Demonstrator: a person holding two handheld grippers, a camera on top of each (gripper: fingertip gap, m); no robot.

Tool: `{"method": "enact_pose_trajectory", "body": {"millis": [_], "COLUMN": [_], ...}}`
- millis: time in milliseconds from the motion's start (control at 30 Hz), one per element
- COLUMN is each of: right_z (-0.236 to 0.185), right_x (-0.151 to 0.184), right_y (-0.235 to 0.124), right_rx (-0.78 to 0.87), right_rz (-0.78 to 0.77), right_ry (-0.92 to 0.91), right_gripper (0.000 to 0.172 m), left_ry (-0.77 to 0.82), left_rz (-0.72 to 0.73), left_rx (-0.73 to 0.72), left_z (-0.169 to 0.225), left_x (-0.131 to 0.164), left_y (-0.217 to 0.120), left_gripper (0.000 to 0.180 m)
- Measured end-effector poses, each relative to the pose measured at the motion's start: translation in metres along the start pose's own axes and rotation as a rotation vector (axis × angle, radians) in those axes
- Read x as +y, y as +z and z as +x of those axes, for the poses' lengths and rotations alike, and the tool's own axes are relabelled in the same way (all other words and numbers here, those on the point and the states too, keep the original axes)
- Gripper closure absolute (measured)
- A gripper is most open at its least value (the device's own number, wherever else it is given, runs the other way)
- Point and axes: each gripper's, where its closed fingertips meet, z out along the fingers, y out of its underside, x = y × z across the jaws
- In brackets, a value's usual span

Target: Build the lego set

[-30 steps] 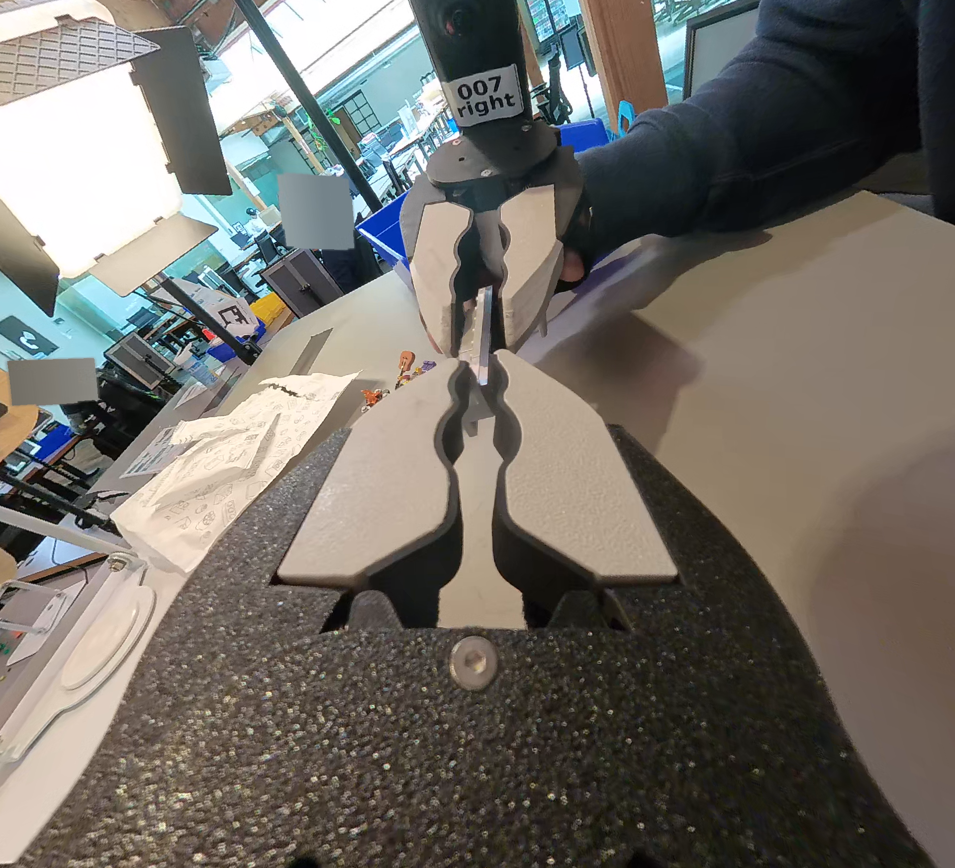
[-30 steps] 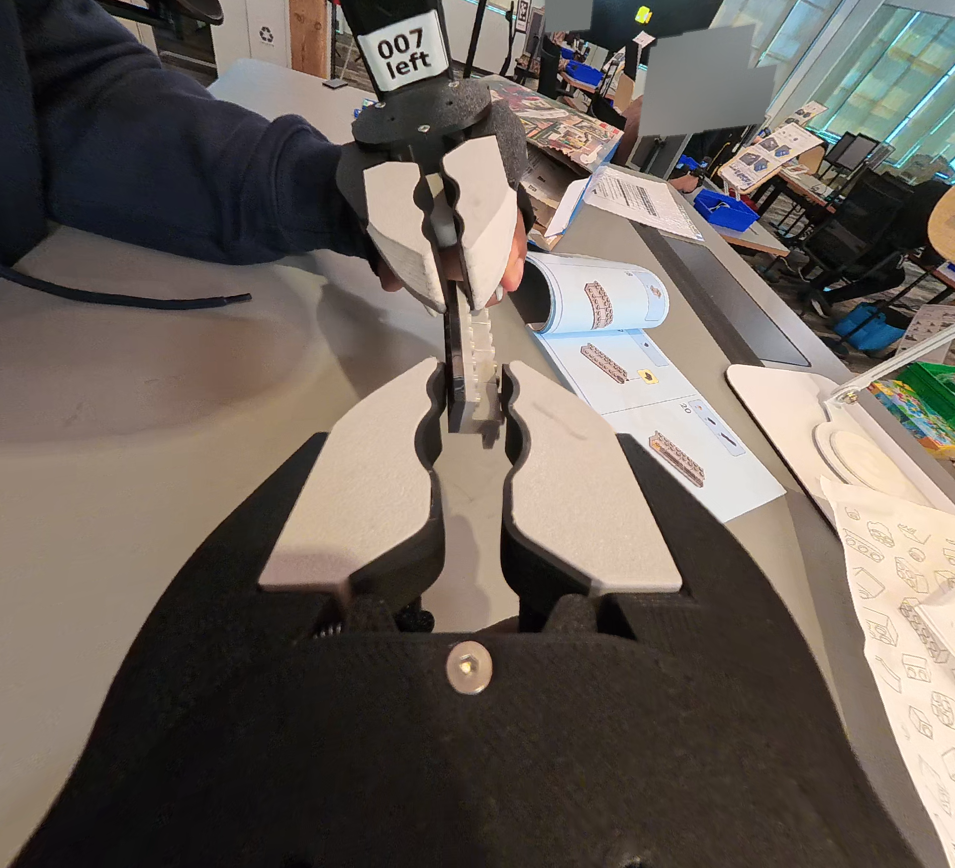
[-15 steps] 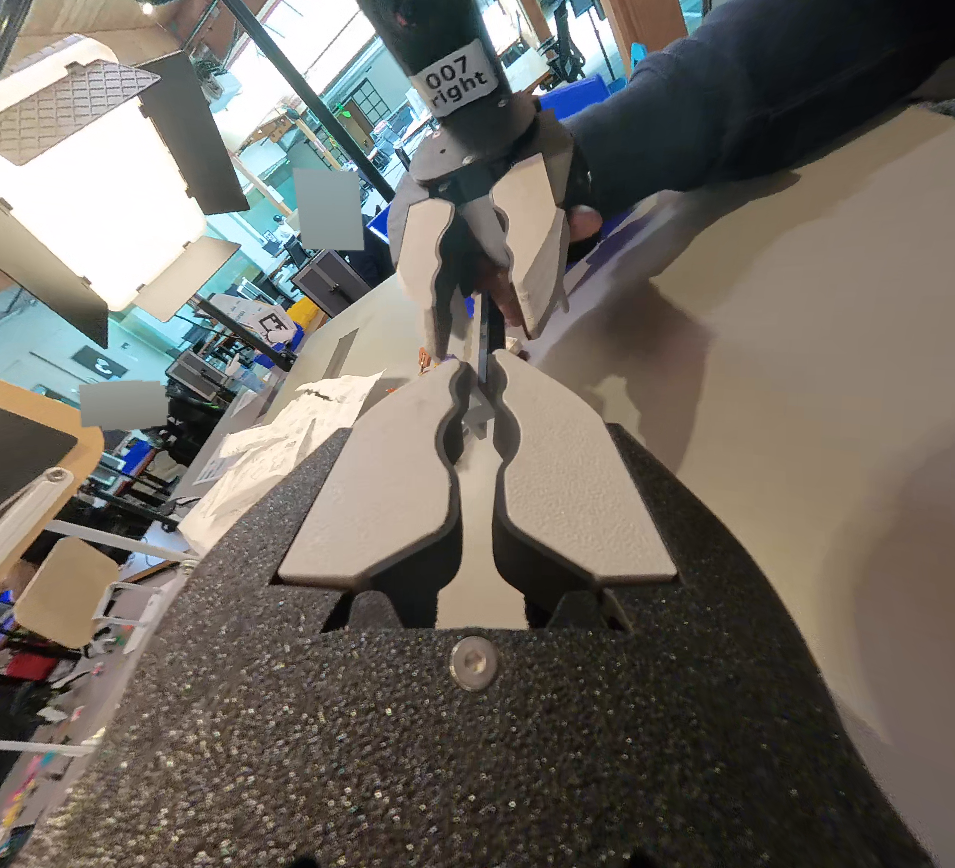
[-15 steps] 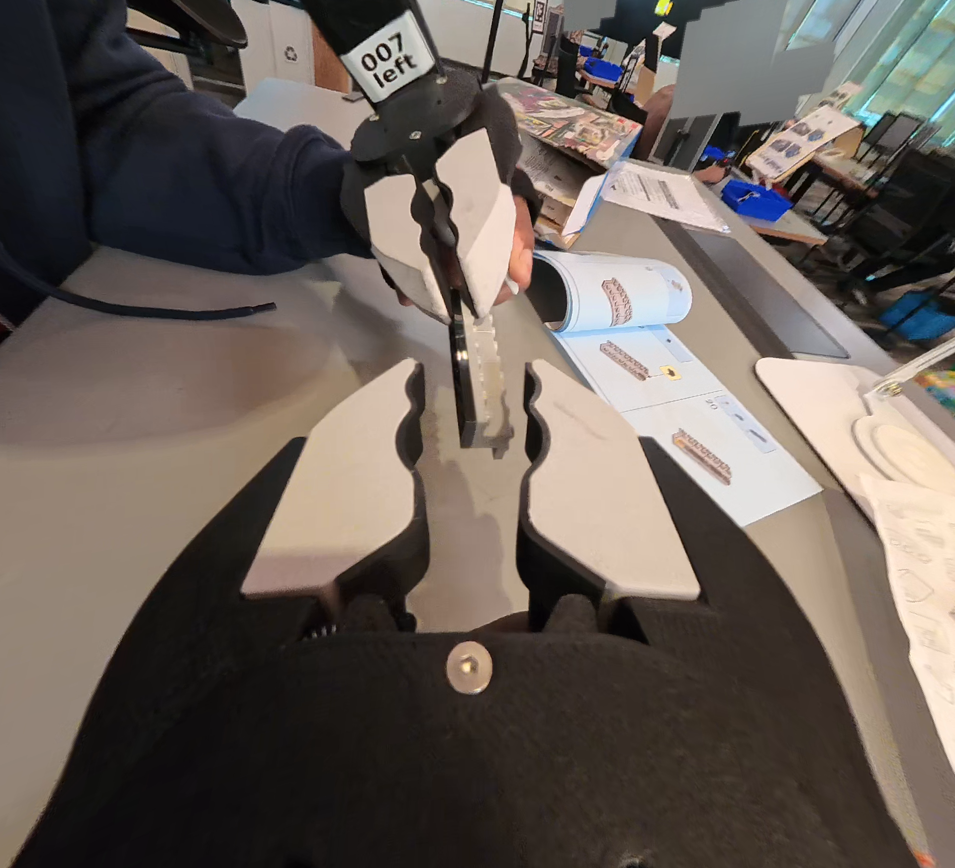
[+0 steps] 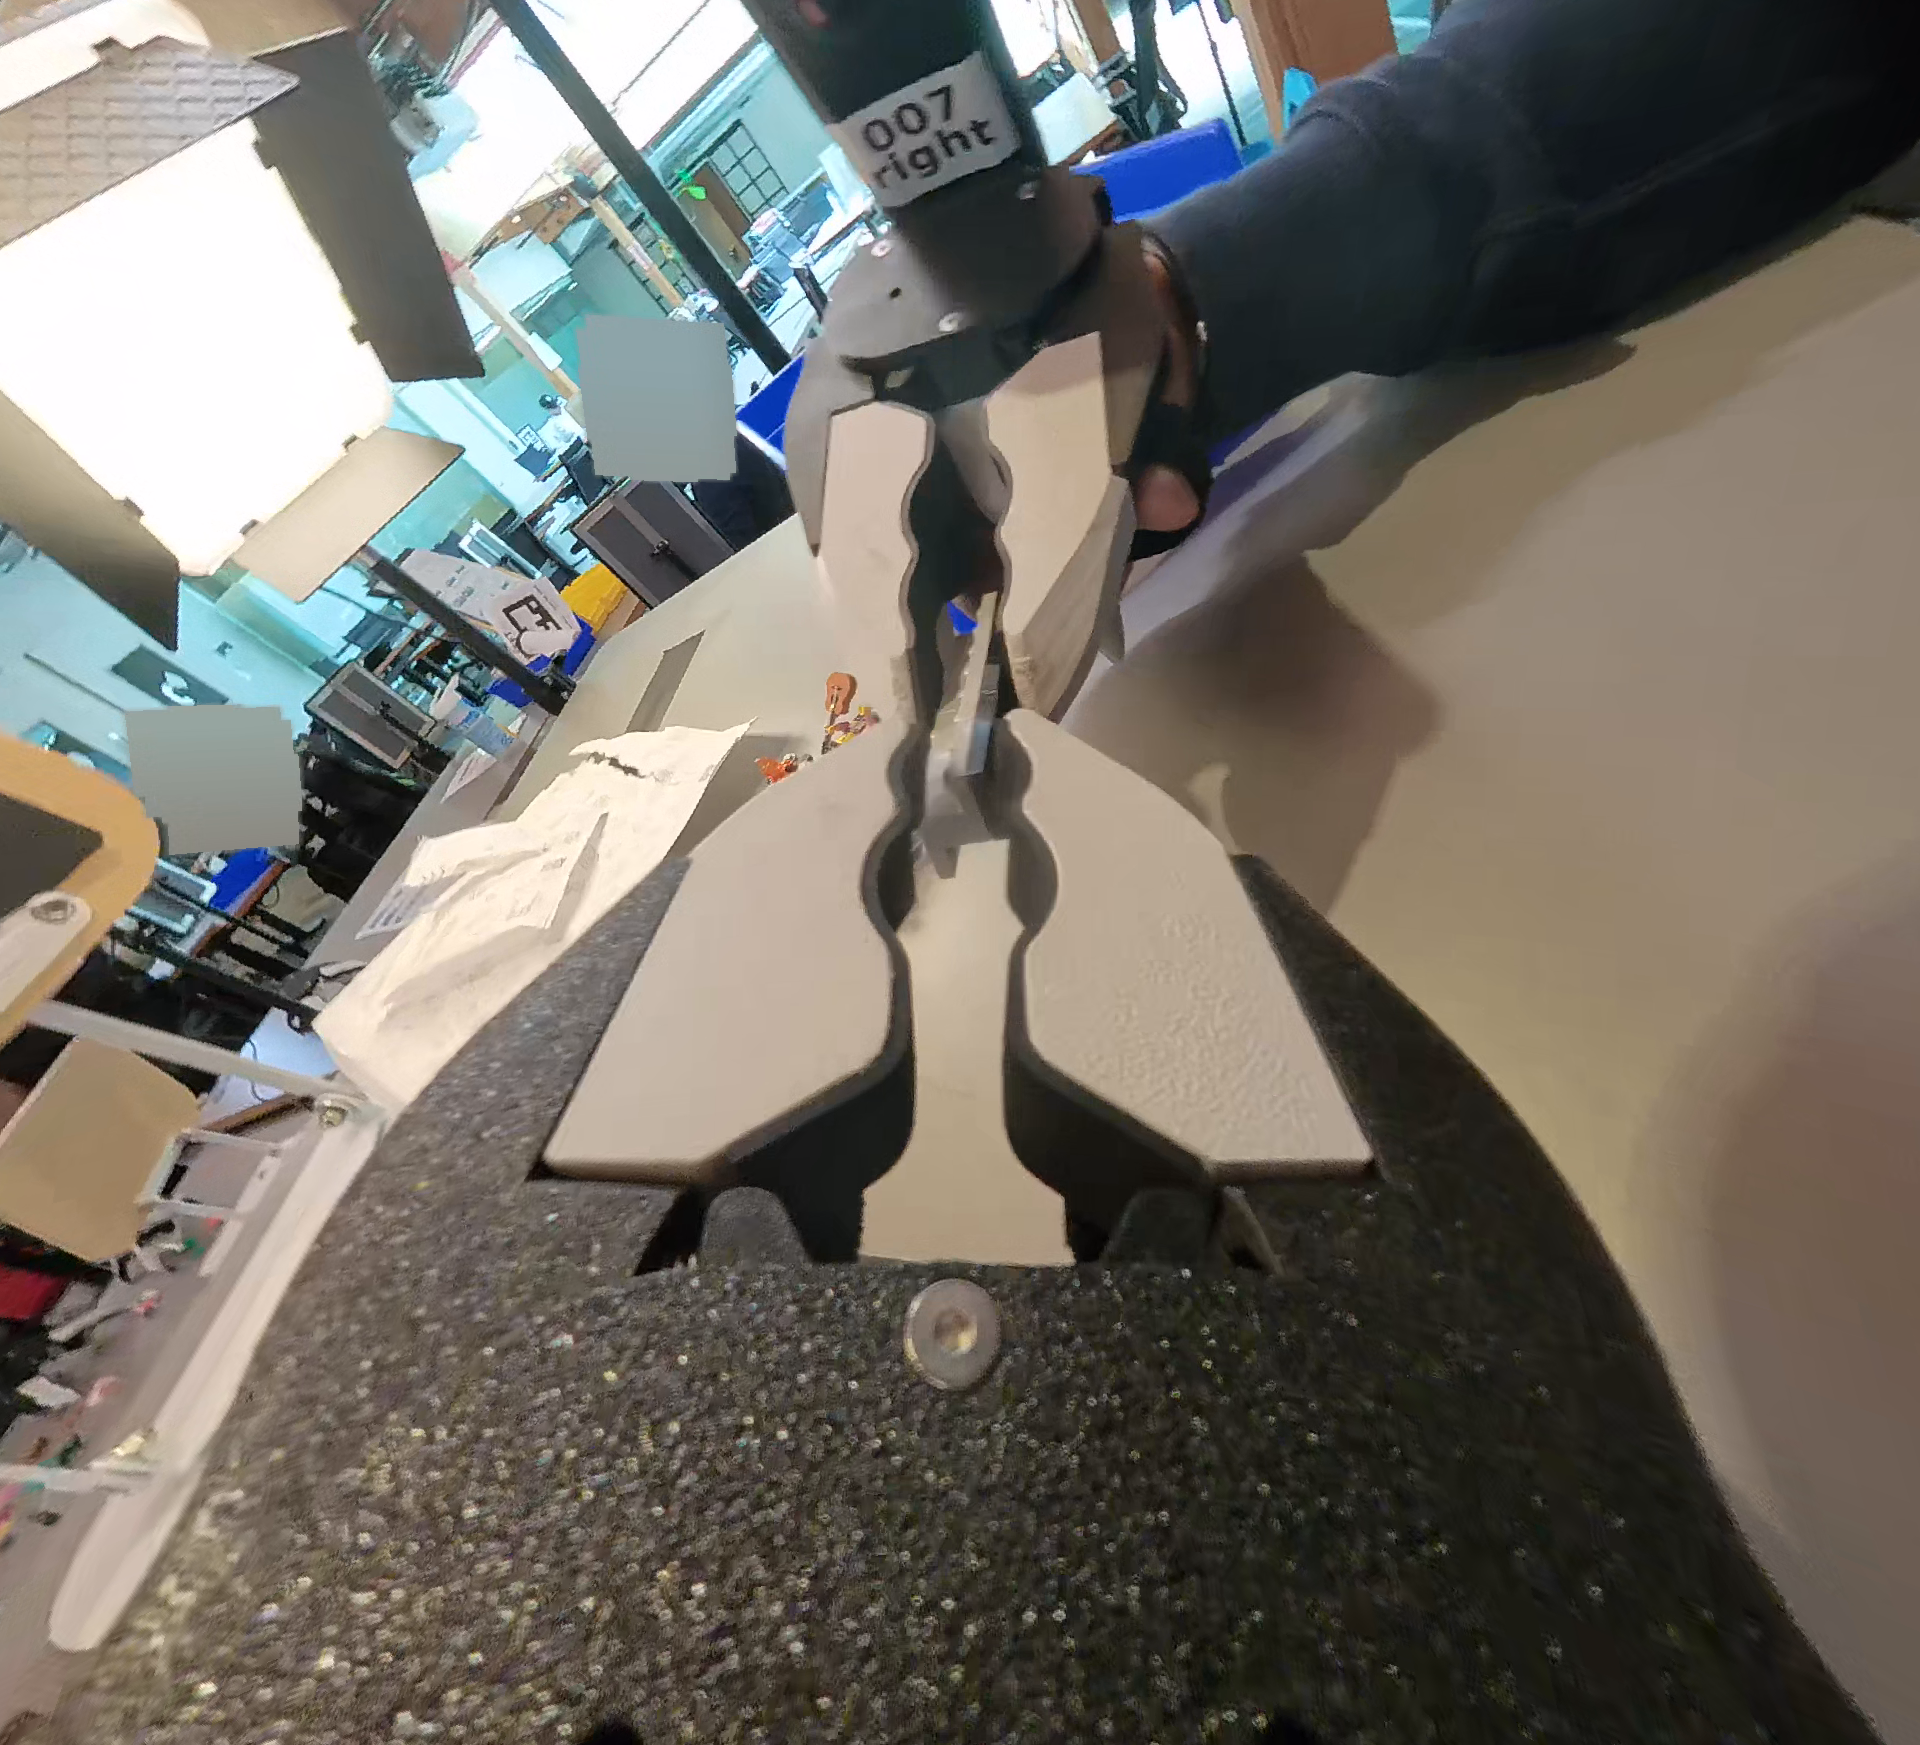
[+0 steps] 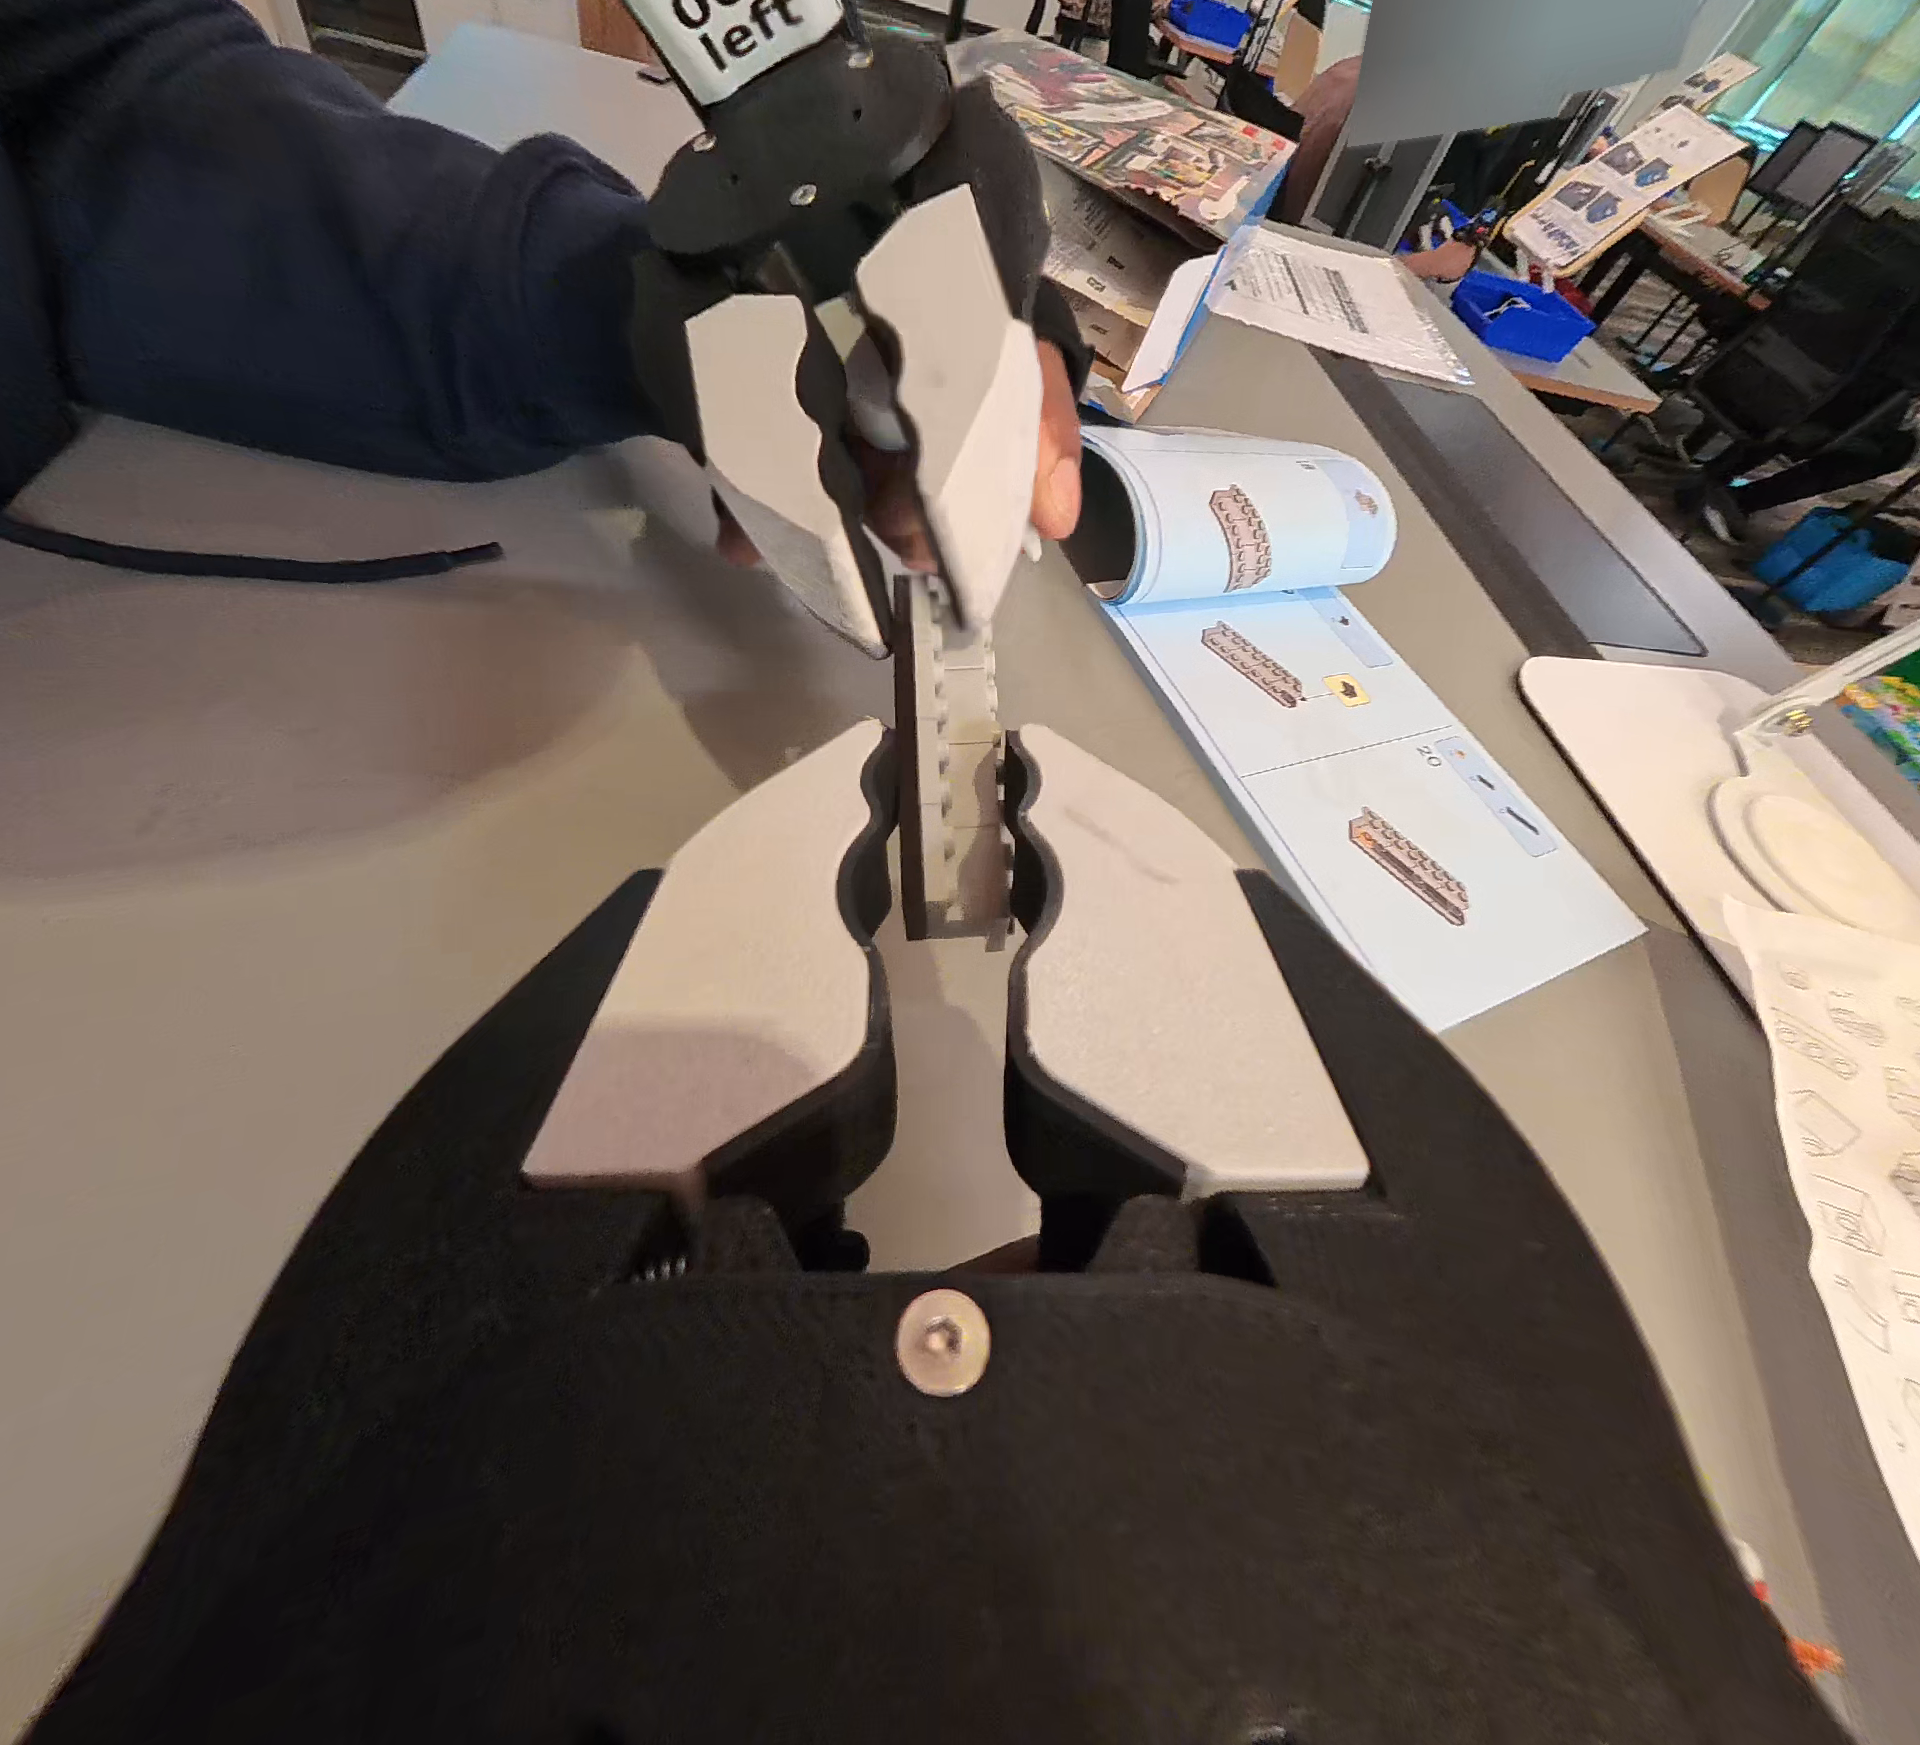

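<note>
Brick strip (image 6: pixel 951 791), grey on black plate, clamped by both claws: left claw (image 6: pixel 920 615) far end, right claw (image 6: pixel 951 822) near end; uneven squeeze could snap layers apart over worktop (image 6: pixel 312 760).

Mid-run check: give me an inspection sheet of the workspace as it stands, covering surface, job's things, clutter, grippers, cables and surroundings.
Surface: grey table, mostly bare near the grippers.
Job's things: brick assembly, a dark plate with grey bricks stacked on it, held on edge above the table; open instruction booklet to its right.
Clutter: printed paper sheets; small colourful toy pieces; white tray; cardboard box.
Grippers: left gripper clamps the assembly's far end; right gripper closed around its near end.
Cables: thin black cord lying on the table.
Surroundings: studio light panel, wooden pillars, other desks, windows.
</note>
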Motion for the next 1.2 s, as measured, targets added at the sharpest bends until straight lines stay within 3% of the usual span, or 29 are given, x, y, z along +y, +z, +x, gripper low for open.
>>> {"method": "enact_pose_trajectory", "body": {"millis": [100, 267, 600, 1200], "right_z": [0.002, 0.002, -0.007, -0.005], "right_x": [-0.001, -0.006, -0.008, -0.010], "right_y": [0.000, 0.002, 0.005, 0.004], "right_rx": [0.024, 0.052, 0.027, 0.033], "right_rz": [0.004, 0.025, 0.027, 0.043], "right_ry": [-0.030, -0.078, -0.148, -0.134], "right_gripper": [0.153, 0.153, 0.153, 0.150], "left_ry": [-0.155, -0.179, -0.121, -0.114], "left_rz": [0.068, 0.030, 0.017, 0.018], "left_rx": [0.027, 0.042, 0.073, 0.072], "left_z": [-0.004, -0.001, 0.008, 0.007], "left_x": [-0.003, 0.006, 0.007, 0.006], "left_y": [-0.005, -0.001, 0.002, 0.001], "left_gripper": [0.146, 0.143, 0.161, 0.161]}}
